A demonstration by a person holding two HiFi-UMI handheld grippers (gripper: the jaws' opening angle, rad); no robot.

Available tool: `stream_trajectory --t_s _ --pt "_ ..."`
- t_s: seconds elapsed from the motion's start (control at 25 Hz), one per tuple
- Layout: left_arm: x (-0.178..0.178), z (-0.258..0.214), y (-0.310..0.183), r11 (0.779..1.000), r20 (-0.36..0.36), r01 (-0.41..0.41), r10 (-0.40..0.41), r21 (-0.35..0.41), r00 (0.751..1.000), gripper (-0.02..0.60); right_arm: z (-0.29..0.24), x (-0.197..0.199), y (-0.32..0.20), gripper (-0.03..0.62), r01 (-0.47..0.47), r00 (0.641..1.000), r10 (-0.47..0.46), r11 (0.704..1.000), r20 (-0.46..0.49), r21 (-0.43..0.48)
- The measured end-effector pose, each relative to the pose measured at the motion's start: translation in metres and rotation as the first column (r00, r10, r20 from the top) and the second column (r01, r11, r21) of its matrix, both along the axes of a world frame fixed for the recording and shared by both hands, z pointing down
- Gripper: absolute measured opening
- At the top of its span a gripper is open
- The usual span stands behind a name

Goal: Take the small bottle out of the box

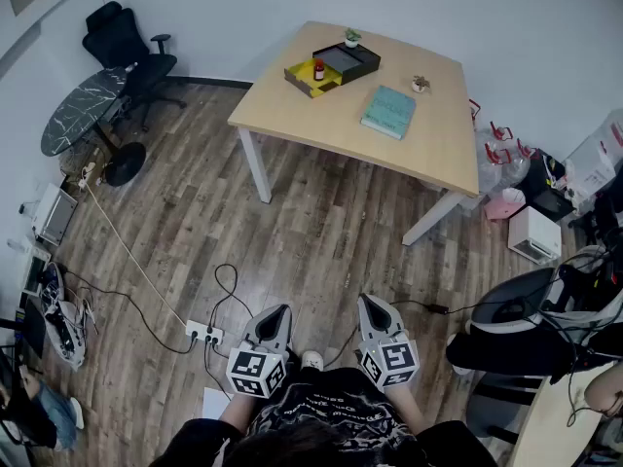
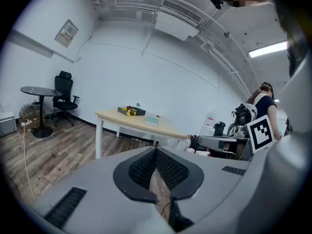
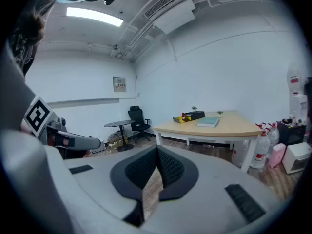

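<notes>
Light wood forms the top of the table (image 1: 428,139), and everything for the task is on it. The box (image 1: 336,63), black with a yellow part, lies on the table near its far edge. The small bottle (image 1: 318,69), with a red cap, stands upright in the yellow part of the box. A teal book (image 1: 388,112) lies flat on the table, just beside the box, on the side nearer to the person. A small plant (image 1: 351,37) stands at the far edge of the table, behind the box.

The left gripper (image 1: 280,311) and the right gripper (image 1: 371,303) are both well apart from the table, low over the wooden floor in front of it, side by side and pointing towards it. The jaws of each gripper are pressed together at the tips and nothing is between them. A black office chair (image 1: 127,47) stands to the left of the table, near the wall.
</notes>
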State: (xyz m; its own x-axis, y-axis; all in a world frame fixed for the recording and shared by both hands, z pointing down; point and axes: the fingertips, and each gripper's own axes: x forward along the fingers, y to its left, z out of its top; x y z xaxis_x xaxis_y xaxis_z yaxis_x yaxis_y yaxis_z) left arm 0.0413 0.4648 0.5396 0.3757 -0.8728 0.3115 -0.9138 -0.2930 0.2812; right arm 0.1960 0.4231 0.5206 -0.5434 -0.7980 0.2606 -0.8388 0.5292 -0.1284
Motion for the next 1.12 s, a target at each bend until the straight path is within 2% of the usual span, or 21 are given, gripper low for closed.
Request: stream_trajectory --t_s 0.24,0.92,1.0,1.04,1.08,1.12 --pt "-0.009 -0.002 -0.001 1.0 -0.025 -0.001 0.001 -0.002 1.0 0.005 0.003 -0.005 0.005 0.002 -0.004 1.0 0.004 1.0 -0.009 -0.008" --pt "-0.027 -0.006 -0.008 0.999 -0.033 -0.031 0.033 0.042 0.999 0.005 0.005 -0.019 0.003 0.005 -0.056 0.998 0.056 0.998 0.022 0.009" --pt "-0.032 -0.008 -0.011 0.998 -0.044 -0.021 0.024 0.052 0.999 0.006 0.001 -0.022 0.001 0.104 -0.056 0.998 0.056 0.998 0.028 0.023" --pt "-0.033 -0.008 -0.012 0.998 -0.049 -0.021 0.024 0.054 0.999 0.011 -0.002 -0.023 0.0 0.104 -0.058 0.998 0.057 0.998 0.03 0.033" --pt "-0.034 -0.008 -0.013 0.998 -0.053 -0.028 0.031 0.053 0.998 0.045 -0.004 -0.025 -0.001 0.106 -0.059 0.998 0.057 0.997 0.032 0.04" --pt "-0.033 -0.008 -0.013 0.998 -0.054 -0.042 0.044 0.049 0.998 0.12 -0.005 -0.026 -0.002 0.149 -0.057 0.998 0.056 0.997 0.034 0.045"
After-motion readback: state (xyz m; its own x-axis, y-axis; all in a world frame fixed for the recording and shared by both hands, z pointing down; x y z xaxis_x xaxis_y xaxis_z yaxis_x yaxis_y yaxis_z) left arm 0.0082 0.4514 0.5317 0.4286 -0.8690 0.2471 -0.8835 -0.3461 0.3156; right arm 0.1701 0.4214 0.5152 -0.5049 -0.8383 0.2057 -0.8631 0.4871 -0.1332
